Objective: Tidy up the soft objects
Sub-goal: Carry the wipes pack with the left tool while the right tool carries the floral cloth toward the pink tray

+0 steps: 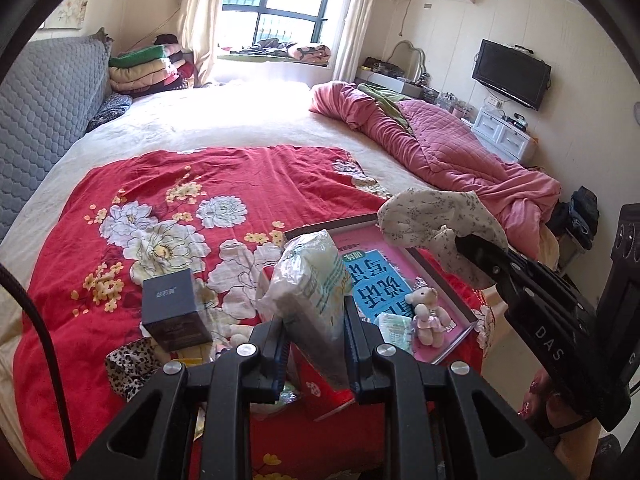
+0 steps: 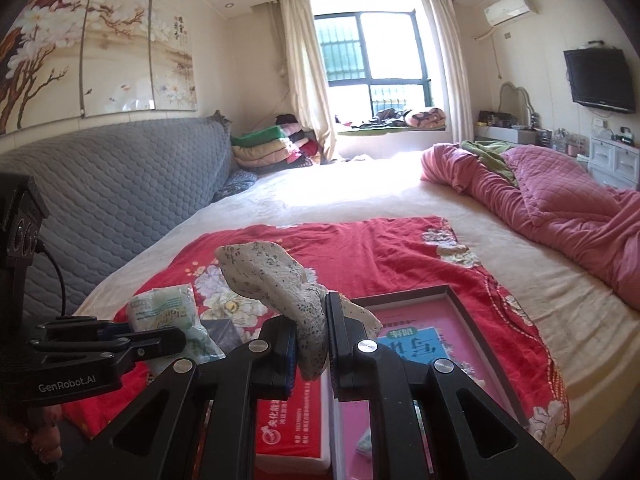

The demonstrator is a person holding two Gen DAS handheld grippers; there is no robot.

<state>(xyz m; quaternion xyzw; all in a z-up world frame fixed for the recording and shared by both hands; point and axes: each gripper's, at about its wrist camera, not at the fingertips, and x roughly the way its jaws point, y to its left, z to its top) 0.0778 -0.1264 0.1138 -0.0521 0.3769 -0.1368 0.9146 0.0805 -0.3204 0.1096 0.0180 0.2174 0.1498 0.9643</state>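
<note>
My left gripper (image 1: 316, 344) is shut on a clear plastic pack of tissues (image 1: 312, 288), held upright above the red floral blanket (image 1: 180, 208). The same pack (image 2: 172, 320) shows at the left of the right wrist view. My right gripper (image 2: 312, 340) is shut on a cream sock with small grey flowers (image 2: 272, 280), which sticks up and to the left of the jaws. In the left wrist view that sock (image 1: 432, 216) hangs over the pink tray (image 1: 460, 332). A small teddy in a pink dress (image 1: 426, 316) lies in the tray beside a small tissue packet (image 1: 394, 330).
A dark blue box (image 1: 174, 308) stands on the blanket, with a leopard-print cloth (image 1: 128, 368) near it. A red carton (image 2: 292, 424) lies under the grippers. A blue booklet (image 1: 380, 284) lies in the tray. A pink quilt (image 1: 440, 148) is heaped at the right; a grey headboard (image 2: 120, 200) is left.
</note>
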